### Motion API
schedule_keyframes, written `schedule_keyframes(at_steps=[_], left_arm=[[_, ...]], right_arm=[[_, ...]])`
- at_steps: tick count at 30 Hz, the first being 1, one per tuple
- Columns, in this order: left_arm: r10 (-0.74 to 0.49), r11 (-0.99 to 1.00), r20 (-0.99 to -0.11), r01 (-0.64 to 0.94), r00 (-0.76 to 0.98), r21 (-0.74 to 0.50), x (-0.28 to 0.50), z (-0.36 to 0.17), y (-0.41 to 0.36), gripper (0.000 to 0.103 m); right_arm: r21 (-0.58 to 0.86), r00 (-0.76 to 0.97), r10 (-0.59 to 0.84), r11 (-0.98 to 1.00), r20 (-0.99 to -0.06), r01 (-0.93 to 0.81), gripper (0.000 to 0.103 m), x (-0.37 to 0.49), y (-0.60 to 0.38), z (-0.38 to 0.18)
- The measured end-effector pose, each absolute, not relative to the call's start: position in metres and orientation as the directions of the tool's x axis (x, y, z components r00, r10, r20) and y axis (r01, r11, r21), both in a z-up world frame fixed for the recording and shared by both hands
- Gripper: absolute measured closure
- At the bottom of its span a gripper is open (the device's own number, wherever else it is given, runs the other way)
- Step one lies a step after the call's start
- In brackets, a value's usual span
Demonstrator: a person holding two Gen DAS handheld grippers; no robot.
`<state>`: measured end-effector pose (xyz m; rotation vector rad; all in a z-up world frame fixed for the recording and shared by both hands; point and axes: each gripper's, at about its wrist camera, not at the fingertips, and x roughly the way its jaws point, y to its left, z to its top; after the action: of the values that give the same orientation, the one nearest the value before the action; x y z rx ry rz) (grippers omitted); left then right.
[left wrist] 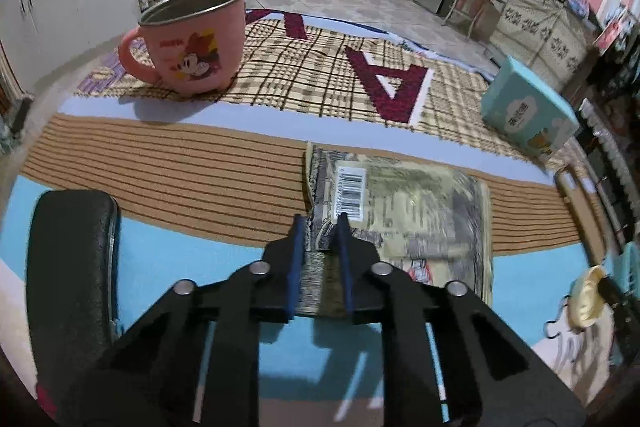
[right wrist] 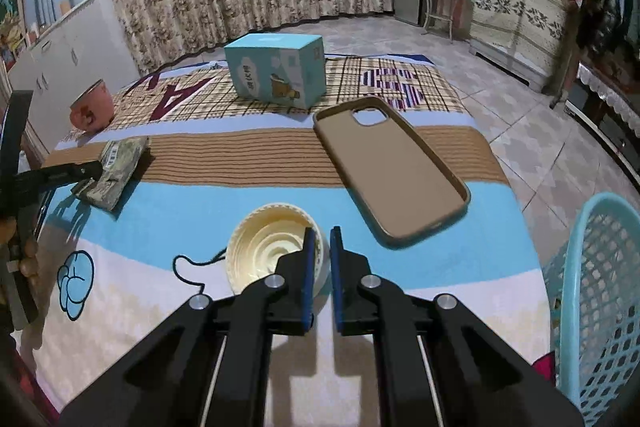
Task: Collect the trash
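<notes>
My left gripper (left wrist: pixel 319 225) is shut on the near edge of a flat, printed snack wrapper (left wrist: pixel 420 211) with a barcode, which lies on the striped cloth. The same wrapper (right wrist: pixel 116 163) shows in the right wrist view, pinched by the left gripper's fingers. My right gripper (right wrist: pixel 321 237) is shut on the right rim of a cream ribbed paper cup liner (right wrist: pixel 268 251) that sits on the cloth. A teal mesh basket (right wrist: pixel 600 307) stands at the table's right edge.
A pink mug (left wrist: pixel 192 47) stands at the far left, a light blue box (right wrist: pixel 276 71) at the far middle, a brown phone case (right wrist: pixel 390 171) right of centre. A black object (left wrist: pixel 70 267) lies near my left gripper. Tiled floor lies beyond the table.
</notes>
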<state>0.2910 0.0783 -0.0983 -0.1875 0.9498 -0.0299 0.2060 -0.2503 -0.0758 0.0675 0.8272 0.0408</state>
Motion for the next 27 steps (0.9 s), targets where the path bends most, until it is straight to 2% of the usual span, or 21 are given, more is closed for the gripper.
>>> schedule_keyframes(at_steps=[1, 3, 14, 27], left_arm=[[-0.138, 0.977, -0.804, -0.053, 0.579, -0.206, 0.291, -0.099, 0.08, 0.103], [-0.167, 0.969, -0.801, -0.052, 0.575, -0.24, 0.291, -0.1, 0.08, 0.103], [-0.129, 0.983, -0.777, -0.023, 0.616, -0.182, 0.281, -0.078, 0.065, 0.103], [-0.076, 0.986, -0.699, -0.05, 0.711, -0.159, 0.25, -0.032, 0.083, 0.103]], right_arm=[[0.074, 0.678, 0.063, 0.997, -0.732, -0.013, 0.095, 0.206, -0.25, -0.076], [0.071, 0.684, 0.064, 0.997, -0.727, -0.018, 0.095, 0.206, -0.25, -0.074], [0.069, 0.708, 0.067, 0.997, -0.703, -0.026, 0.095, 0.199, -0.253, -0.064], [0.12, 0.733, 0.08, 0.993, -0.676, 0.002, 0.095, 0.195, -0.272, -0.054]])
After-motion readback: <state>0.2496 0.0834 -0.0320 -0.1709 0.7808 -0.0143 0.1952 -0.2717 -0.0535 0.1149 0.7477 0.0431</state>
